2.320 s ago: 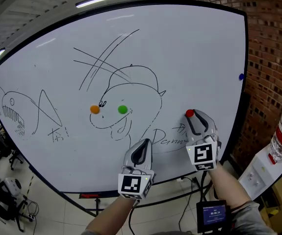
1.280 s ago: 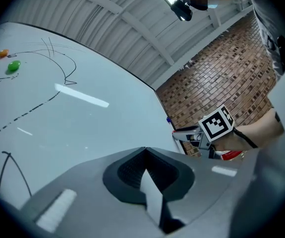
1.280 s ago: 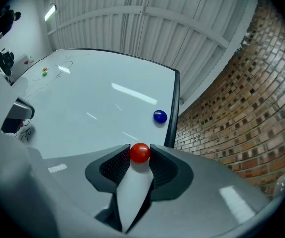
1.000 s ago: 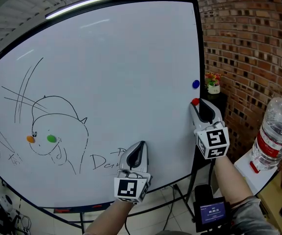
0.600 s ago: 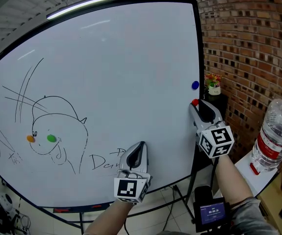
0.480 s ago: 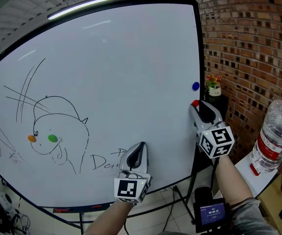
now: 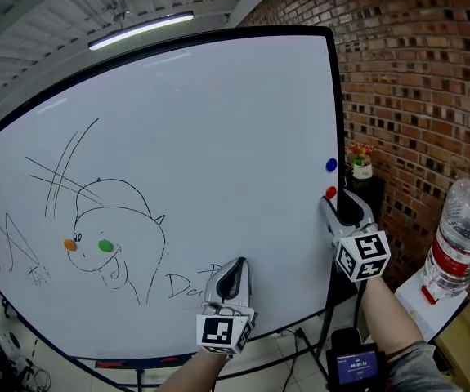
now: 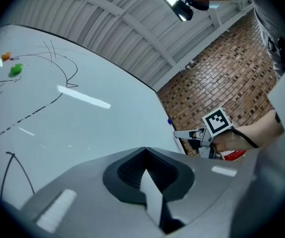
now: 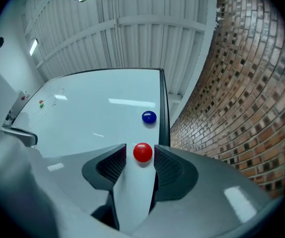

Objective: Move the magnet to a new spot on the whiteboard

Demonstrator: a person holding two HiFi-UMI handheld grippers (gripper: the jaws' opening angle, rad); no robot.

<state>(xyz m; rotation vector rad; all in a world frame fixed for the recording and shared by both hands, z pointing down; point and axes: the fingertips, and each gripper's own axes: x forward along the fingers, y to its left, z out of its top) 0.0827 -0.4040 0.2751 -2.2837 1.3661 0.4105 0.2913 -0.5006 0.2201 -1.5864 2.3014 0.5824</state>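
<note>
The red magnet (image 7: 330, 193) sticks to the whiteboard (image 7: 218, 121) near its right edge, just below a blue magnet (image 7: 331, 165). My right gripper (image 7: 333, 203) is right under it, its jaws opening. In the right gripper view the red magnet (image 9: 142, 152) lies between the jaws with a small gap on each side, and the blue magnet (image 9: 149, 117) is beyond it. My left gripper (image 7: 235, 263) is held lower on the board by the written word, shut and holding nothing (image 8: 144, 149).
An orange magnet (image 7: 69, 244) and a green magnet (image 7: 105, 246) sit on the drawn face at the left. A brick wall (image 7: 431, 96) runs behind the board's right edge. A water bottle (image 7: 457, 243) and a small flower pot (image 7: 360, 160) stand at the right.
My right gripper carried the red magnet from the lower middle of the board to its right edge. Its jaws have since parted from the magnet, which stays on the board. The left gripper has kept still.
</note>
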